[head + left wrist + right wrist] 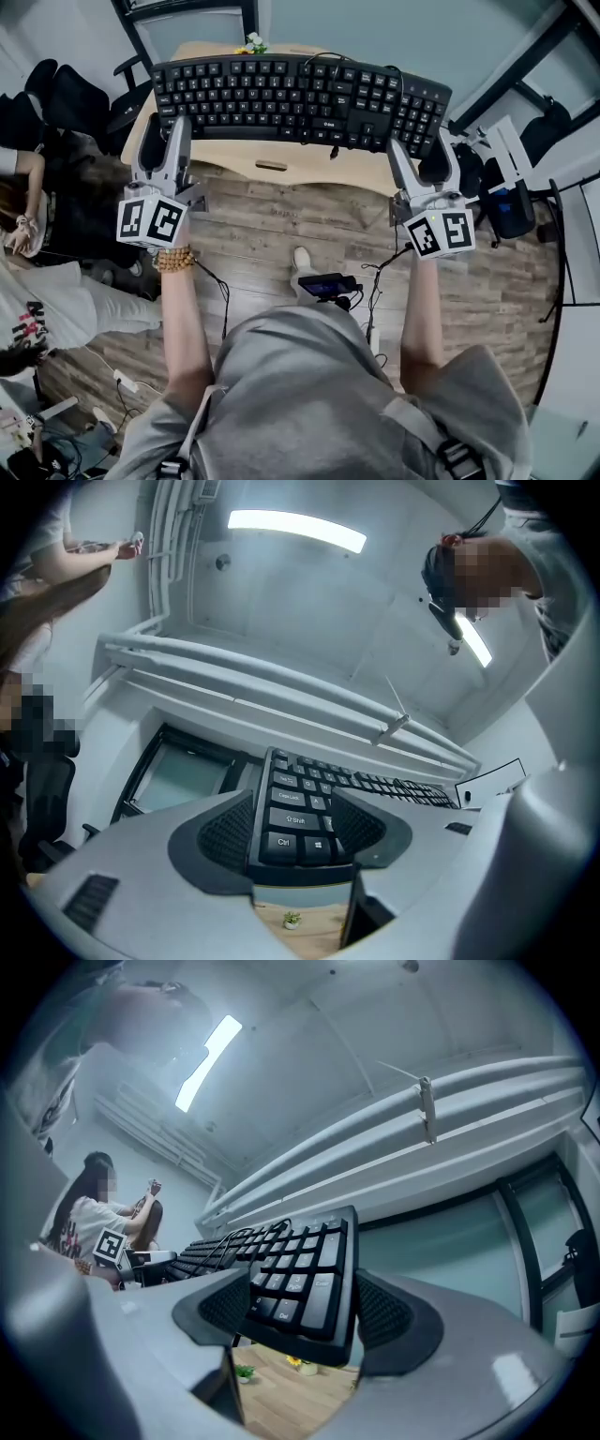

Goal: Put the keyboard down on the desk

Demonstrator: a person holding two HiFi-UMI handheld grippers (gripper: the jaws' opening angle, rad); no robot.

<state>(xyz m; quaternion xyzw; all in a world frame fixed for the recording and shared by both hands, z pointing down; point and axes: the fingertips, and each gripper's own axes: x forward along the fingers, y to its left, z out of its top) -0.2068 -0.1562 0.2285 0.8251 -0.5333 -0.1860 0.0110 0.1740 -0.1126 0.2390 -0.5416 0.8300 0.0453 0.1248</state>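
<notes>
A black full-size keyboard (300, 98) hangs in the air above a light wooden desk (281, 164), its keys facing me. My left gripper (164, 131) is shut on the keyboard's left end (295, 822), by the Ctrl and Shift keys. Its numpad end (305, 1288) sits clamped between the jaws of my right gripper (424, 155). The keyboard's cable (333, 150) dangles from its front edge. A small potted plant (251, 42) stands at the desk's far edge, partly behind the keyboard.
Black office chairs (56, 94) stand at the left and another chair (511, 187) at the right. A seated person (37, 300) is at the left. A dark device with cables (328, 284) lies on the wood floor under me.
</notes>
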